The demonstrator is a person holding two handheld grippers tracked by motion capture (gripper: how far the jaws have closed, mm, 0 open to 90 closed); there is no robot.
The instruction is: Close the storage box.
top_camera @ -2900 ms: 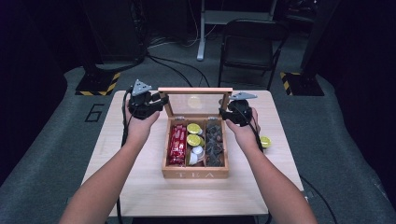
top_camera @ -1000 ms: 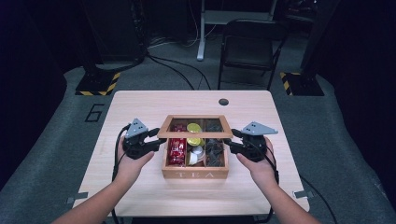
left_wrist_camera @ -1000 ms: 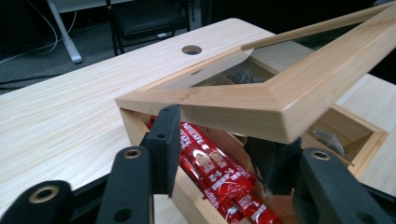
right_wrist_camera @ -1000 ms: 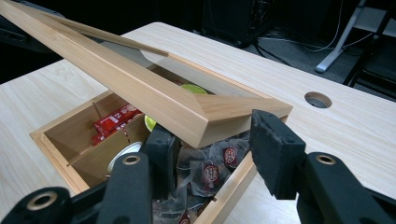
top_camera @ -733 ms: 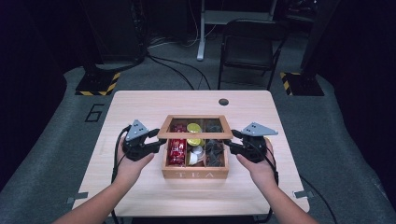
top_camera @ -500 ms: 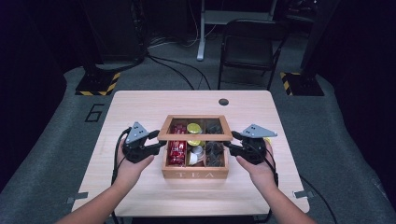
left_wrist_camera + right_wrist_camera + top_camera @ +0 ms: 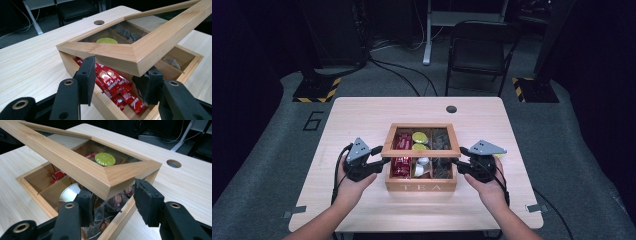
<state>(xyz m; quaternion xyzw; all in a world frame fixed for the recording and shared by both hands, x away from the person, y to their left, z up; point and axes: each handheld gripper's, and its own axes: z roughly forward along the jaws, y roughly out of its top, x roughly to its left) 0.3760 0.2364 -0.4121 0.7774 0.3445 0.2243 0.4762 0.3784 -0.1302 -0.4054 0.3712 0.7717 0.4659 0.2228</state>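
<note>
**Both grippers hold the tea box lid part-way down**

The wooden tea box (image 7: 421, 186) sits at the middle of the table (image 7: 362, 115). Its glass-paned lid (image 7: 421, 150) hangs tilted just above the box. The left gripper (image 7: 381, 162) clamps the lid's left front corner, jaws partly closed on the frame; the right gripper (image 7: 459, 163) grips the right front corner likewise. Red sachets (image 7: 113, 82) lie in the box's left compartment.

Tea box (image 7: 421, 186) matt wood, lid (image 7: 140, 47) w/ glass pane.
</note>
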